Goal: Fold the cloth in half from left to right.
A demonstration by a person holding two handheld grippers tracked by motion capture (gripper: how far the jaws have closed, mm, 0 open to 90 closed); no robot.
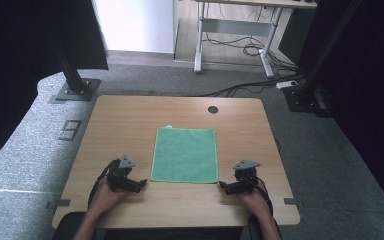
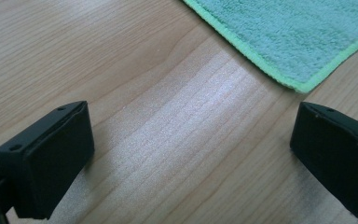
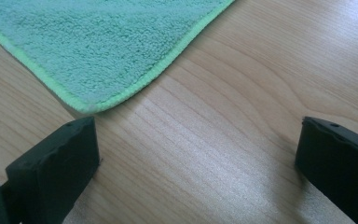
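From the high view, a green cloth lies flat in the middle of the wooden table. The left gripper rests on the table just beside the cloth's near left corner. The right gripper rests just beside the near right corner. Neither one touches the cloth.

In the left gripper view, the two black jaws stand wide apart with only bare wood between them. A corner of the cloth lies just ahead, near the right jaw.

In the right gripper view, the jaws are wide apart too, holding nothing. The cloth's corner lies just above the left jaw.
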